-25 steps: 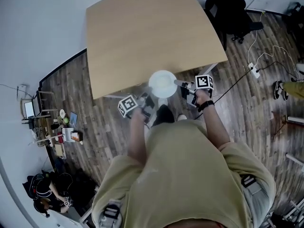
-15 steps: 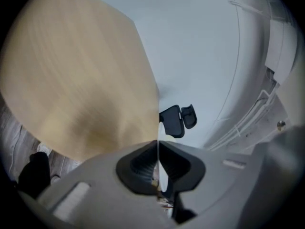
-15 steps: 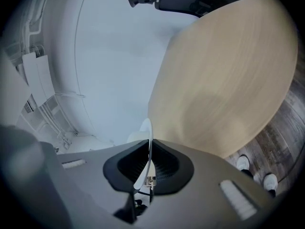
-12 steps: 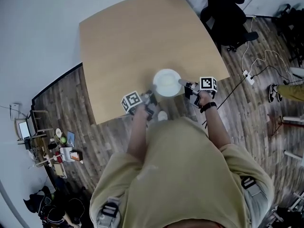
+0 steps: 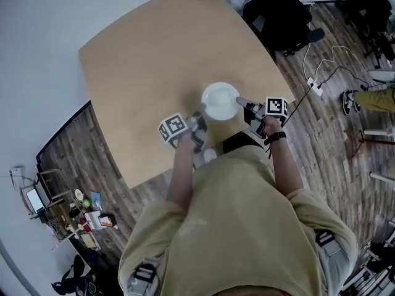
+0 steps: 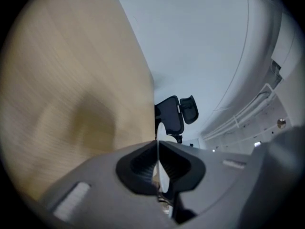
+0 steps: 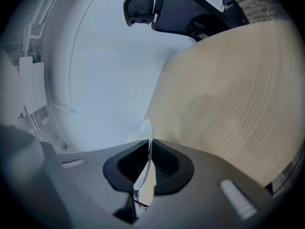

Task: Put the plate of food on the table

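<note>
A white round plate [image 5: 220, 100] is held level over the near part of the light wooden table [image 5: 154, 54]; whatever lies on it looks pale and I cannot make it out. My left gripper [image 5: 199, 117] is shut on the plate's left rim, and my right gripper [image 5: 242, 101] is shut on its right rim. In the left gripper view the plate's thin rim [image 6: 160, 128] shows edge-on between the jaws of that gripper [image 6: 157, 149]. The right gripper view shows the rim [image 7: 145, 130] pinched the same way by that gripper [image 7: 148, 149].
A black office chair [image 5: 278, 11] stands past the table's far right corner. Cables and a power strip [image 5: 313, 86] lie on the wood floor at the right, near a person's shoe [image 5: 349, 102]. Shelves with clutter [image 5: 74, 208] stand at the lower left.
The plate, held by both grippers, has moved forward from the table's near edge to over the table top. The person has stepped closer to the table.
</note>
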Available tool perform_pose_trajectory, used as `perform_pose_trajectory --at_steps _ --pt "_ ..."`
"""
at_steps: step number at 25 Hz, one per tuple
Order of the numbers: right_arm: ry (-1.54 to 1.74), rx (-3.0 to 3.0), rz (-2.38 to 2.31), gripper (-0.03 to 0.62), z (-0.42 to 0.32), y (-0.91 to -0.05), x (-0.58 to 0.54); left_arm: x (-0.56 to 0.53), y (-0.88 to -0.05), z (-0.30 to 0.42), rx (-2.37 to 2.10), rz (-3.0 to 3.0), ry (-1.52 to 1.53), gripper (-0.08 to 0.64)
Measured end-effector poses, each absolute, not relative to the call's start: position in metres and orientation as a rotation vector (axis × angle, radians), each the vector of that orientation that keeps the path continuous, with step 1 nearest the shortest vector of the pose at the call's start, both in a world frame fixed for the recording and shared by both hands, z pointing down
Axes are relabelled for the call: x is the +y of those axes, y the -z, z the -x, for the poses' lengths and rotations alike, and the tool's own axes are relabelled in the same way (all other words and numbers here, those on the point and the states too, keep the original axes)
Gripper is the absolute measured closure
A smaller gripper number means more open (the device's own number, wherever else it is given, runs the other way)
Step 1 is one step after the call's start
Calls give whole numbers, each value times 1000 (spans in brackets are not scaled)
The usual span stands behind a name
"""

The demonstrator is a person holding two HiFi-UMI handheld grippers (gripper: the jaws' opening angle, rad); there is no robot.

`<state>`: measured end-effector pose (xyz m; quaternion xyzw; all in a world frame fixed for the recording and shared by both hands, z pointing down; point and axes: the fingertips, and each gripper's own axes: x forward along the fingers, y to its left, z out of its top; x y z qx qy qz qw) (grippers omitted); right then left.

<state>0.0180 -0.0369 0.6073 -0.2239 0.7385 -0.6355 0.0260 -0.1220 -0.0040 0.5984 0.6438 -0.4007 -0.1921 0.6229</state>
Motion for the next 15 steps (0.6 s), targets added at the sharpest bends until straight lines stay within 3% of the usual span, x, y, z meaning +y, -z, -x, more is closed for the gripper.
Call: perform_pose_trajectory --at_steps 5,15 --pt "1887 2333 724 568 -19 -589 -69 -35 -583 122 -963 -1533 405 548" --pt "1902 2298 840 568 -20 -613 -236 -204 -610 123 -1088 -1494 296 543"
